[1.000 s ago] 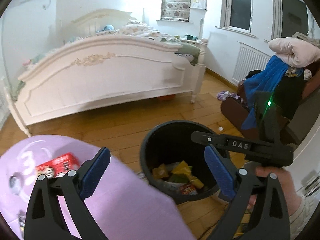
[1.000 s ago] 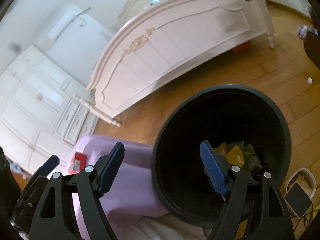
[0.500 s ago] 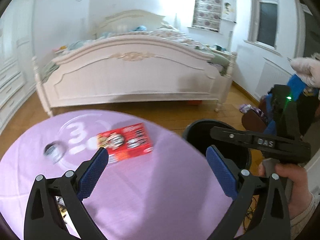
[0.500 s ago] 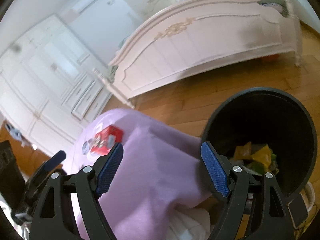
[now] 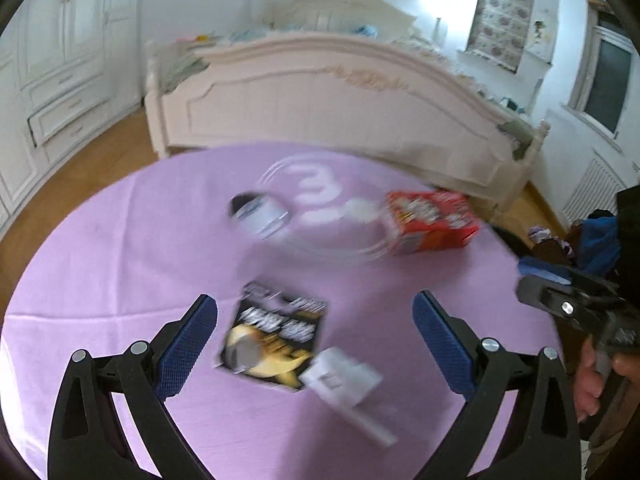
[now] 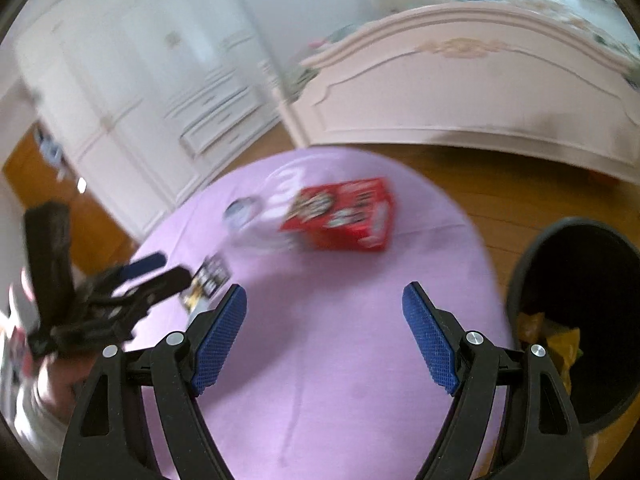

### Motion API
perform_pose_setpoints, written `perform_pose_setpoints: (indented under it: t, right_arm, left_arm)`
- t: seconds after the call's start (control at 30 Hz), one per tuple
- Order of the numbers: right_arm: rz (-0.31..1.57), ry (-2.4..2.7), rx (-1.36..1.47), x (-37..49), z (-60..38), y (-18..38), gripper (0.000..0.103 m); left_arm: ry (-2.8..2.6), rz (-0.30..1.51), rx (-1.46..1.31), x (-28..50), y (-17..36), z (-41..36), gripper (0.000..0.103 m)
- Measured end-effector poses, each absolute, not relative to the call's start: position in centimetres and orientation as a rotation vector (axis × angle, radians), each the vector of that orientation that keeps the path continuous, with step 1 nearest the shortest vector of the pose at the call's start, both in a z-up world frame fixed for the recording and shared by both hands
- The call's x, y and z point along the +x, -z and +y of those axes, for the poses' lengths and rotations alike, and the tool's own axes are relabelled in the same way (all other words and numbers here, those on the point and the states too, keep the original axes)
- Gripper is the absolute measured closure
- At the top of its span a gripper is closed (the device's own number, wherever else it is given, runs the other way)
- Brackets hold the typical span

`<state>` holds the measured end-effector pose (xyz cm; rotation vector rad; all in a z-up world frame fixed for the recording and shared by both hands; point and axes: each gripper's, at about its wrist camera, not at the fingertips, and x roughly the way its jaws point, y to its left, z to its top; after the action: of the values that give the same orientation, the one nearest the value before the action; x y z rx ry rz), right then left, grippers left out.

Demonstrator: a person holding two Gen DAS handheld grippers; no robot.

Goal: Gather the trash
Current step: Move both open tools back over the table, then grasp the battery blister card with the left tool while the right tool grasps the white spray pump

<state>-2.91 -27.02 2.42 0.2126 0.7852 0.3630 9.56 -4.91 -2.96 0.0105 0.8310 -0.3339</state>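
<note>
A round table under a purple cloth carries the trash. A black and yellow snack packet lies between the fingers of my open left gripper, with a white crumpled wrapper beside it. Farther back sit a small white pot and a red carton. My right gripper is open and empty above the bare cloth, with the red carton ahead of it. The black bin stands to the right on the floor, holding yellow wrappers.
A white bed stands beyond the table and white wardrobes line the left wall. Wooden floor runs between table and bed. A chair piled with clothes is at the right. The other gripper shows at the left of the right wrist view.
Both grippers have swung left from over the bin to over the table. The bin has slid to the right edge of the right wrist view and out of the left one. Jaws unchanged.
</note>
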Motion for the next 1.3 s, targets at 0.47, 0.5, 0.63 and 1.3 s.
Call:
perform_pose_setpoints:
  t: [0.47, 0.5, 0.63, 1.3]
  right_arm:
    - [0.91, -0.534, -0.116, -3.3, -15.9, -0.3, 0.032]
    - [0.914, -0.542, -0.126, -3.3, -15.5, -0.2, 0.032]
    - [0.925, -0.547, -0.196, -2.8, -13.7, 0.3, 0.035]
    - [0.93, -0.428, -0.106, -1.7, -18.1, 0.3, 0.074]
  left_arm:
    - [0.336, 0.902, 0.06, 10.2, 5.0, -2.4, 0.006]
    - [0.338, 0.907, 0.057, 10.3, 5.1, -2.2, 0.006]
    - [0.338, 0.917, 0.051, 10.6, 5.4, -1.7, 0.006]
    - [0.313, 0.928, 0.191, 10.7, 6.4, -4.0, 0.009]
